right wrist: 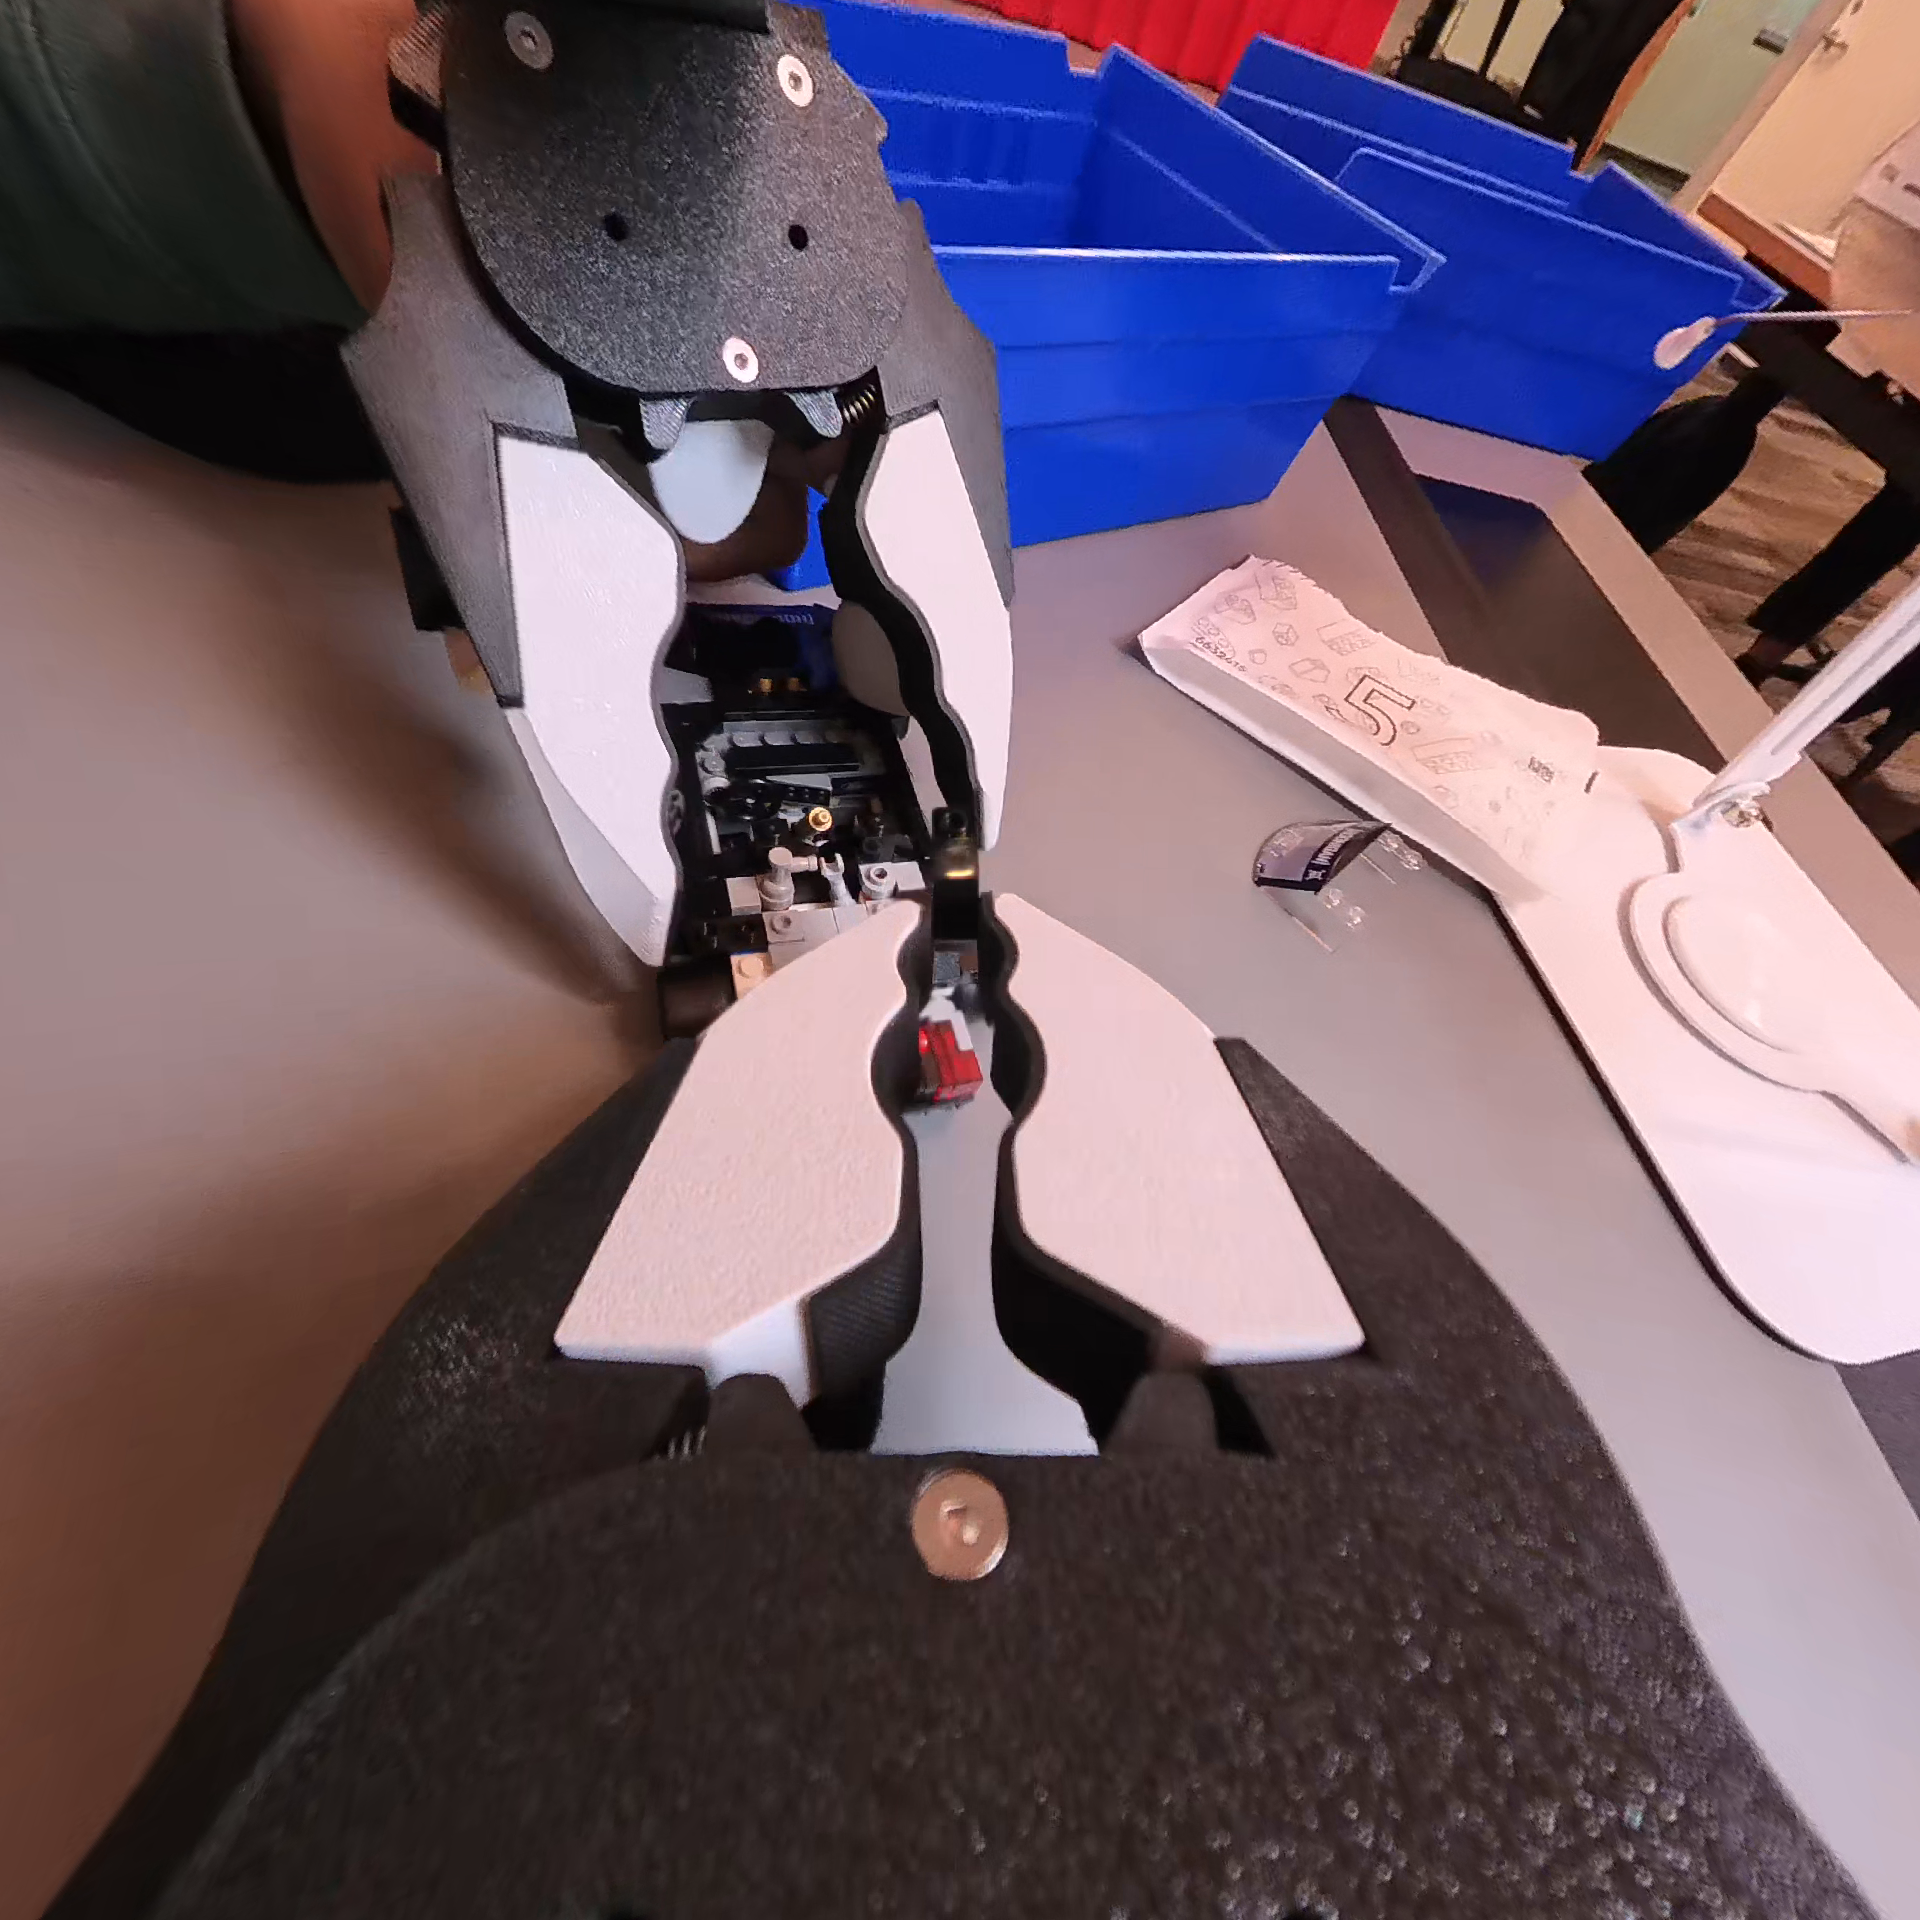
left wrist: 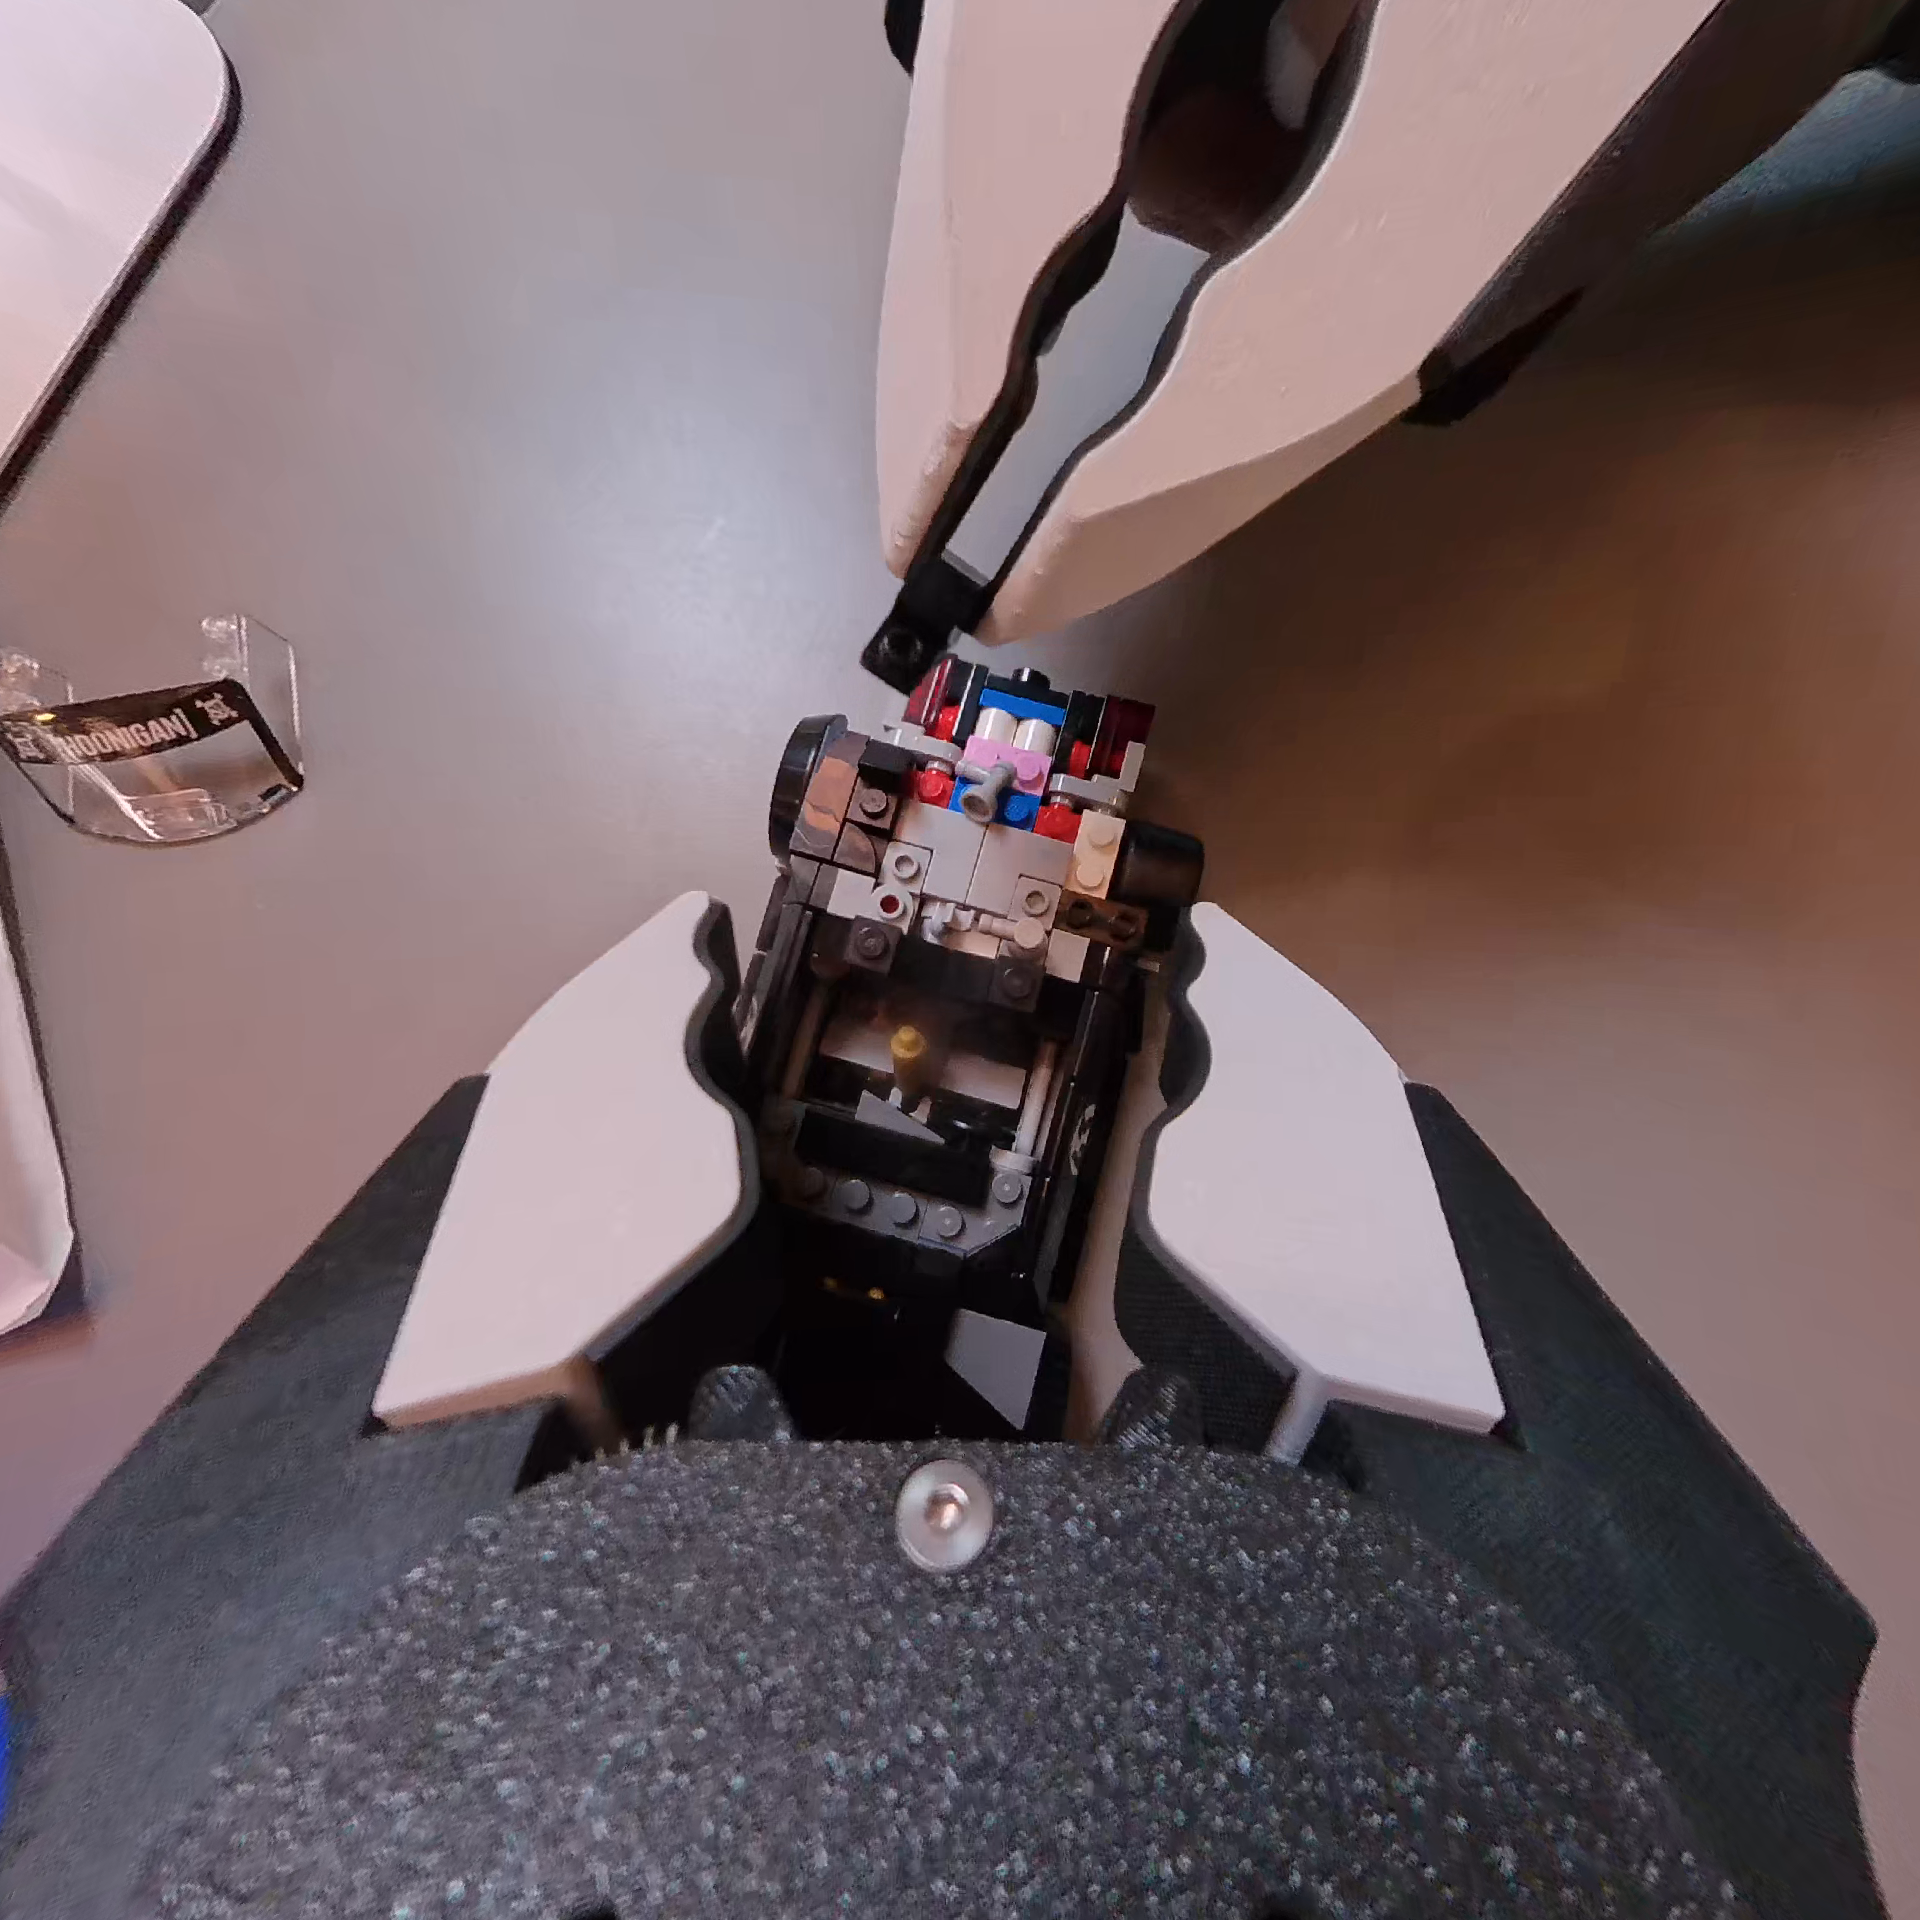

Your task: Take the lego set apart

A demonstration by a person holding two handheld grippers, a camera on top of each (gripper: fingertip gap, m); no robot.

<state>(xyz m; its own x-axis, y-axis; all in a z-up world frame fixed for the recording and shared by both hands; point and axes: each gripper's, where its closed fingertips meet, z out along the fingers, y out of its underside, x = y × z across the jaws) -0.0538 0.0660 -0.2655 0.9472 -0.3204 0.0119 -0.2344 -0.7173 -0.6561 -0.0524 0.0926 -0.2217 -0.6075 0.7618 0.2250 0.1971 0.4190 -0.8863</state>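
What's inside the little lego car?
The lego car has its roof off. Inside, a small gold knob, grey studs and black bricks show. The back end is hidden between the left gripper's fingers.

The lego car (left wrist: 966, 987) sat between the left tool's (left wrist: 951, 925) fingers, above the desk (left wrist: 520, 416). The right tool (left wrist: 935, 613) pinched a small piece (left wrist: 920, 623) at the car's far end. A windscreen piece (left wrist: 166, 748) lay on the desk well to the left. In the right wrist view, two bins (right wrist: 1195, 312) stood behind, with a paper bag (right wrist: 1371, 717) right of the tools.
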